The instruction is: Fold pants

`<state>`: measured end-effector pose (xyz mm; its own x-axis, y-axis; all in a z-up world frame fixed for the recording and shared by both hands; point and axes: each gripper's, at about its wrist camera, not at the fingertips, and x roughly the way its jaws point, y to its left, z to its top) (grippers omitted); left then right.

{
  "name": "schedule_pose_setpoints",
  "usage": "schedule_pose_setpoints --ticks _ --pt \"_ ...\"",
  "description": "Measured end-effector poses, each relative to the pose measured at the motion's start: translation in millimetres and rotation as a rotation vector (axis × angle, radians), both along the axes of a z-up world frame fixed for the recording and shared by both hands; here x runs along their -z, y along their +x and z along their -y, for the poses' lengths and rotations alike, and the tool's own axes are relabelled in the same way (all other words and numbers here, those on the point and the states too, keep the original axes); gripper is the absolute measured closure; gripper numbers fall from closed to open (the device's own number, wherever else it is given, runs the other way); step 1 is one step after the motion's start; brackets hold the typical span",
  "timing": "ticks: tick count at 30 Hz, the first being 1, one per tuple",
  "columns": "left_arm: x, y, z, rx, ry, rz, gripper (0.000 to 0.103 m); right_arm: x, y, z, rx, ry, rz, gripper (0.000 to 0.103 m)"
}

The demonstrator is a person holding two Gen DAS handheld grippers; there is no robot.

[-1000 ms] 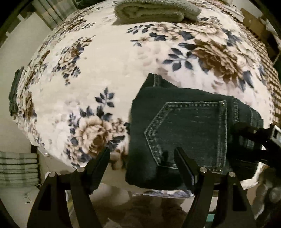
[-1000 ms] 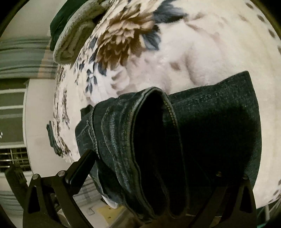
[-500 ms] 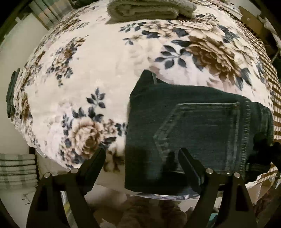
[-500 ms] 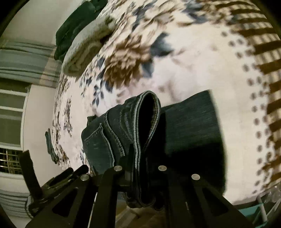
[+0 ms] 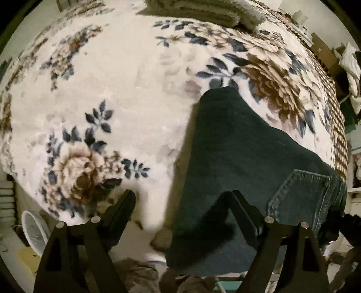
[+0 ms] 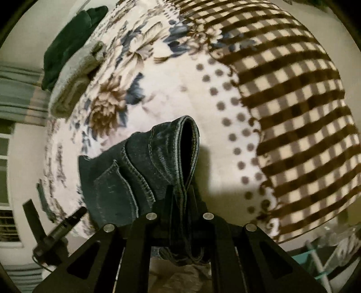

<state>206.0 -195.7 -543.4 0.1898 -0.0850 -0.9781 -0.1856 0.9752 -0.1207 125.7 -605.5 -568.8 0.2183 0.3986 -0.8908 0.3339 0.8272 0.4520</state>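
Dark denim pants (image 5: 239,162) lie folded near the front edge of a floral blanket (image 5: 108,85), with a back pocket (image 5: 302,198) at the right. My left gripper (image 5: 182,202) is open and empty; its right finger sits over the pants' near edge. In the right wrist view my right gripper (image 6: 181,198) is shut on the waistband end of the pants (image 6: 140,171), which stands up in a loop between the fingers. The left gripper's tool (image 6: 56,230) shows at the lower left there.
A folded grey towel (image 5: 203,11) lies at the far edge of the bed, with a dark green garment (image 6: 70,42) beside it. A brown checked blanket (image 6: 293,108) covers the right side. A white fan (image 5: 33,232) stands on the floor at lower left.
My right gripper closed on the pants' waistband end and pulled it back to the right. The pants shifted right and turned in the left wrist view. My left gripper stayed open.
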Motion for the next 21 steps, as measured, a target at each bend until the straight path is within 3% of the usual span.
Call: schedule_pose_setpoints --ticks 5,11,16,21 --pt "13 6 -13 -0.013 -0.103 -0.025 0.019 9 5 -5 0.009 -0.062 -0.039 0.093" --pt "0 17 -23 -0.040 -0.184 -0.018 0.019 13 -1 4 0.119 -0.071 -0.078 0.093" --pt "-7 54 -33 -0.068 -0.262 0.004 0.019 -2 -12 11 0.162 -0.110 -0.062 0.093" --pt "12 91 -25 -0.058 -0.311 -0.030 0.019 5 -21 21 0.191 -0.108 -0.084 0.093"
